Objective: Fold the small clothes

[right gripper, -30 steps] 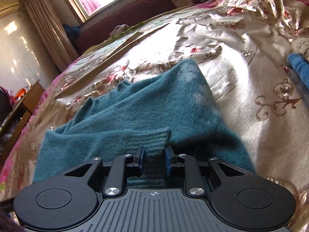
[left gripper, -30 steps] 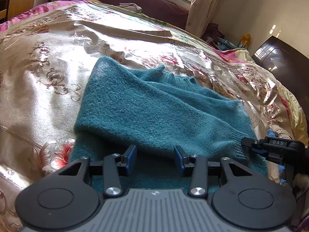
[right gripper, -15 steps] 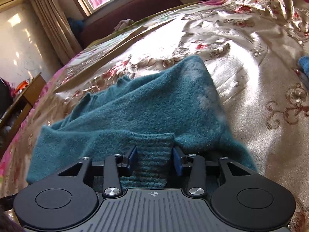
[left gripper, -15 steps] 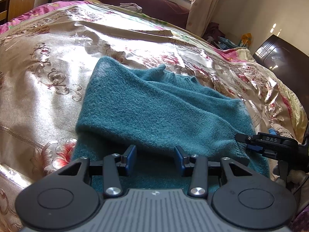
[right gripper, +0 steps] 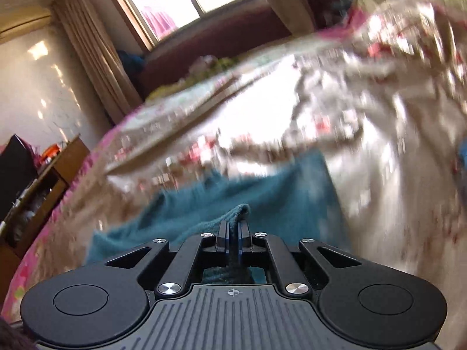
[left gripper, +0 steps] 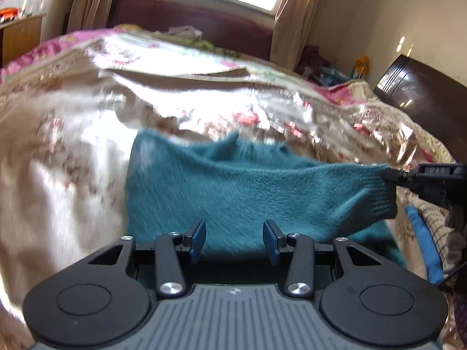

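Observation:
A teal knitted sweater point(left gripper: 233, 186) lies folded on the shiny floral bedspread point(left gripper: 73, 157). My left gripper point(left gripper: 233, 233) is open and empty, hovering over the sweater's near edge. My right gripper point(right gripper: 232, 233) is shut on the sweater's ribbed cuff point(right gripper: 240, 211) and holds it lifted off the bed. In the left wrist view the right gripper point(left gripper: 392, 175) shows at the right edge, pinching the raised cuff corner point(left gripper: 376, 192). The sweater point(right gripper: 262, 198) spreads away beyond the right gripper. Both views are motion-blurred.
A blue cloth point(left gripper: 423, 242) and a patterned item lie on the bed at the right. A dark headboard point(left gripper: 420, 93) stands at far right, a dark red couch point(left gripper: 204, 29) under the window, a wooden desk point(right gripper: 38, 186) at left.
My right gripper closed on the ribbed cuff and lifted it up off the bed. Both grippers rose and tilted, so the window now shows. The left gripper stayed open.

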The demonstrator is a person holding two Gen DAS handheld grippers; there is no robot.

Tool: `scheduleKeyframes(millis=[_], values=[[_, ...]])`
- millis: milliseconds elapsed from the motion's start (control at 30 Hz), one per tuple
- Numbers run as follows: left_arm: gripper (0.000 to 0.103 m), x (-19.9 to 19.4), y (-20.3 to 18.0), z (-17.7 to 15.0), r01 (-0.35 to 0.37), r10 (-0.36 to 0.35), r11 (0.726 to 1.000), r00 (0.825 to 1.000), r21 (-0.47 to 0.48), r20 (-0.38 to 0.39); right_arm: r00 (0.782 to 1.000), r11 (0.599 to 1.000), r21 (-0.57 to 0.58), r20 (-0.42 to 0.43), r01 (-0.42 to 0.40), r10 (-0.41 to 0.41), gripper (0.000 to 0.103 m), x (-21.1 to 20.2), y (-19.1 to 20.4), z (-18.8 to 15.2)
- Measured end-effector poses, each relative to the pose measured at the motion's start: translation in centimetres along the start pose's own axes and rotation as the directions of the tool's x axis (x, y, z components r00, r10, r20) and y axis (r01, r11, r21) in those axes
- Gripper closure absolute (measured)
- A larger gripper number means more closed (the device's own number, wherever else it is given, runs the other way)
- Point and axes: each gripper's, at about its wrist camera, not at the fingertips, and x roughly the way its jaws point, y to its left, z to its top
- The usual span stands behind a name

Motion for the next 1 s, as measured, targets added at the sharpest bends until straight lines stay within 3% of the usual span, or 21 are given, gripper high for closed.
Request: scheduleKeyframes(millis=[33,100,167,267,333,500,567,667,800,900,1000], values=[[0.056,0.2,-0.1,0.4,0.001,-0.002,1.000,1.000,0.004,0.012,1.000,1.000,-0.014,0.018,0.013,-0.013,0.098,0.0,0.1,0.8],[0.045,1.0,-0.2,0.9,-0.005,0.004,1.000,1.000,0.018,0.027,0.998,0.998,-0.034,0.037,0.055,-0.054,0.098,0.5,-0.1,1.8],[0.044,2.7,0.2,0.6,-0.033,0.033,0.999,0.999,0.020,0.004,0.994,0.993,-0.054,0.017,0.107,-0.106,0.098,2.1,-0.7,2.0],[0.044,5.0,1.1,-0.6,-0.061,0.061,0.998,0.996,0.012,-0.067,0.970,0.964,-0.157,-0.079,0.215,-0.230,0.098,6.4,-1.6,0.2],[0.044,4.9,0.9,-1.1,-0.063,0.066,0.997,0.996,0.042,-0.061,0.953,0.951,-0.192,-0.137,0.242,-0.270,0.095,8.3,-2.2,-1.7],[0.044,3.8,0.9,-0.5,-0.052,0.054,0.998,0.997,0.031,-0.046,0.959,0.955,-0.145,-0.080,0.259,-0.273,0.091,6.5,-2.2,-1.2],[0.044,3.2,0.8,-0.2,-0.053,0.053,0.998,0.998,0.026,-0.021,0.955,0.943,-0.165,-0.015,0.290,-0.297,0.091,4.8,-1.3,-0.7],[0.044,3.5,0.9,0.1,-0.063,0.063,0.997,0.998,0.034,-0.012,0.971,0.951,-0.194,0.030,0.240,-0.238,0.091,3.2,0.5,-0.9],[0.044,4.5,1.1,-0.5,-0.088,0.090,0.995,0.995,0.039,-0.048,0.991,0.969,-0.220,-0.041,0.115,-0.127,0.090,4.5,2.2,-2.7],[0.044,4.3,0.6,-0.6,-0.096,0.101,0.992,0.993,0.079,-0.060,0.972,0.961,-0.227,-0.133,0.159,-0.192,0.091,6.9,1.0,-4.6],[0.044,3.8,0.3,-0.4,-0.110,0.116,0.990,0.992,0.089,-0.058,0.975,0.964,-0.212,-0.114,0.162,-0.189,0.092,5.8,0.8,-4.6]])
